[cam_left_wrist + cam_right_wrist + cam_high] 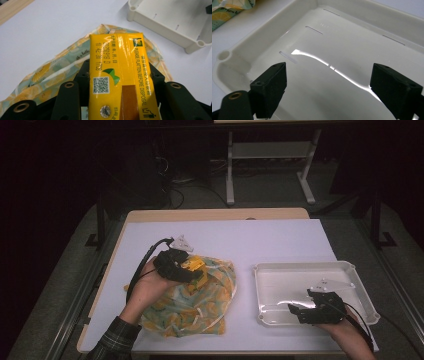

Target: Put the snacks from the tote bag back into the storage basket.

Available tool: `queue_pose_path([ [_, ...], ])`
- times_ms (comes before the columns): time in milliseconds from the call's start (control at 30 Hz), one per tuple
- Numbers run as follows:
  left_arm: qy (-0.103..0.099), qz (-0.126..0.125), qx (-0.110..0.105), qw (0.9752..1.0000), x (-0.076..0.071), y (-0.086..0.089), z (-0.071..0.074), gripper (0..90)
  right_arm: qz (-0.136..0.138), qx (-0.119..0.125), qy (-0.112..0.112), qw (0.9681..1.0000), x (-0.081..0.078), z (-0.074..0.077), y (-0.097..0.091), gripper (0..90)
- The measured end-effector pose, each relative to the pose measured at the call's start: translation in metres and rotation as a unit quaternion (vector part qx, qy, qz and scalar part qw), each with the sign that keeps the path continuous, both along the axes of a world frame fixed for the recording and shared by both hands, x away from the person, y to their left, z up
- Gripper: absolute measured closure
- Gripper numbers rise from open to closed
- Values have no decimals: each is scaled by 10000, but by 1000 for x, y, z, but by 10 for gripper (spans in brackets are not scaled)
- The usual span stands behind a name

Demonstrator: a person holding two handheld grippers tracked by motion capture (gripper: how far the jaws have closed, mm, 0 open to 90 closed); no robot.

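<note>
At the left of the table (280,237), the person's left hand (150,287) comes in from the bottom edge on a plaid sleeve (114,340), wrist bent so that the left gripper (192,270) points toward the table's middle, raised a little above a lemon-print bag (200,302). Its jaws are closed on a yellow drink carton (120,72) — the black pads press on both long sides of it, as the left gripper view shows. The carton lies lengthwise along the jaws, its printed face up, with a QR code, a foil straw-hole seal near the bottom edge and the line "PLEASE FLATTEN BEFORE DISPOSAL" running along it. In that same view the bag's crumpled mouth spreads just under and behind the carton's far end; whether the carton touches the fabric I cannot tell.

At the right, the right hand (345,327) rests low at the table's near edge, holding the right gripper (302,310) over the near part of a white plastic tray (350,270). Its jaws stand wide apart with nothing between them — the right gripper view looks past them onto the tray's glossy floor, with thin slots and a streak of reflected light. The tray sits well apart from the bag, on the white table cover.
</note>
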State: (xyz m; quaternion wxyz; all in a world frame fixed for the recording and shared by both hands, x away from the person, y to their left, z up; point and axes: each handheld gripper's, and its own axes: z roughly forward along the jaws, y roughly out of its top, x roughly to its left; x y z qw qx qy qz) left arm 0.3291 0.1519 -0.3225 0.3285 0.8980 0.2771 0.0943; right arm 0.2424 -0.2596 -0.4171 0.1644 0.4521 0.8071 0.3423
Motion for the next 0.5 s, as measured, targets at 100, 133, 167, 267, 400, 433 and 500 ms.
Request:
queue_pose_path([
  [100, -24, 2, -46, 10000, 0, -2, 3, 517, -1, 3, 0, 10000, 0, 0, 0, 135],
  [133, -42, -31, -22, 10000, 1, -2, 5, 517, 0, 4, 0, 10000, 0, 0, 0, 135],
  [167, -36, -6, -68, 10000, 1, -3, 6, 517, 4, 3, 0, 10000, 0, 0, 0, 135],
  [267, -52, -60, -87, 9999, 1, -6, 9, 517, 4, -1, 2, 10000, 0, 0, 0, 135],
  [400, -55, -104, -135, 9998, 1, -10, 12, 517, -11, 14, 2, 10000, 0, 0, 0, 135],
  [433, -60, -106, -147, 9998, 1, -11, 12, 518, -16, 19, -2, 10000, 0, 1, 0, 135],
  [500, -70, -141, -155, 9998, 2, -13, 14, 518, -13, 14, -4, 10000, 0, 1, -1, 135],
])
